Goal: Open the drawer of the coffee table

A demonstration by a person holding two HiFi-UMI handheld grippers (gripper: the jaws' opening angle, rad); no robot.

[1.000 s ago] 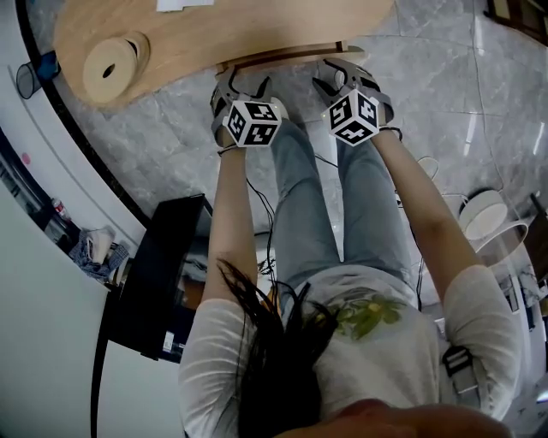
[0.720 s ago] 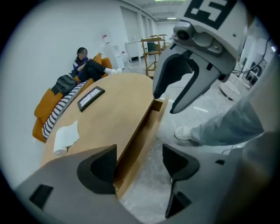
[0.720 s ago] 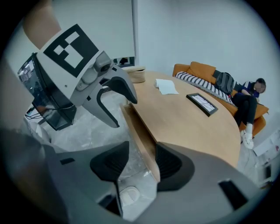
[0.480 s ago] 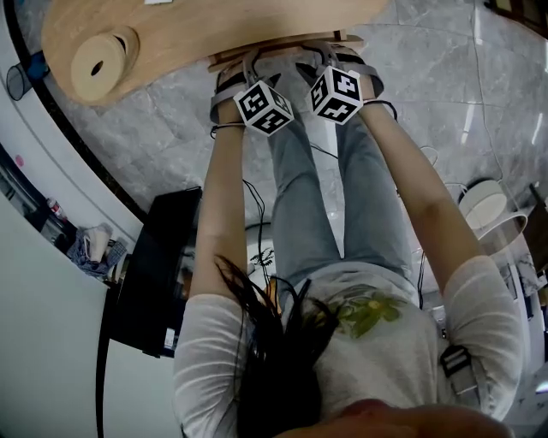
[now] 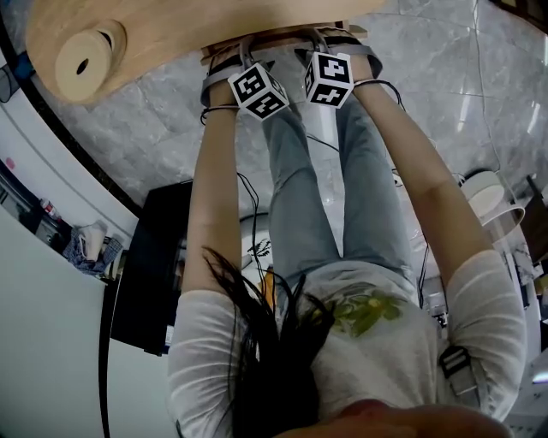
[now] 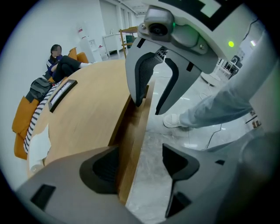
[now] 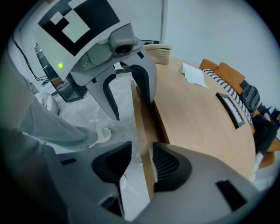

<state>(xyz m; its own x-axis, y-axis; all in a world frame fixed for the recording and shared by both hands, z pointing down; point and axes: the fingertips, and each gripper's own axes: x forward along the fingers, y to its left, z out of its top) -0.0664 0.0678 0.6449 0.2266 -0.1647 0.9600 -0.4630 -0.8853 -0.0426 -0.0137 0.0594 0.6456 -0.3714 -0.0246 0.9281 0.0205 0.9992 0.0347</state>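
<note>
Left fingers (image 6: 105, 164) stood open astride the drawer front (image 6: 138, 131), right fingers (image 7: 166, 164) had just been closing round it, not yet clamped, at the counter (image 6: 87, 118) edge.

The worktop (image 5: 171, 26) and its drawer (image 6: 135, 131) front are pale honey wood, and the floor (image 5: 154, 128) is grey marbled tile. The left gripper (image 6: 140, 164) and right gripper (image 7: 139, 164) are matte grey with black ribbed pads, their marker cubes (image 5: 257, 91) white with black squares. On the far left, an orange sofa (image 6: 19, 127) carries a black-and-white striped cloth (image 6: 38, 119).
</note>
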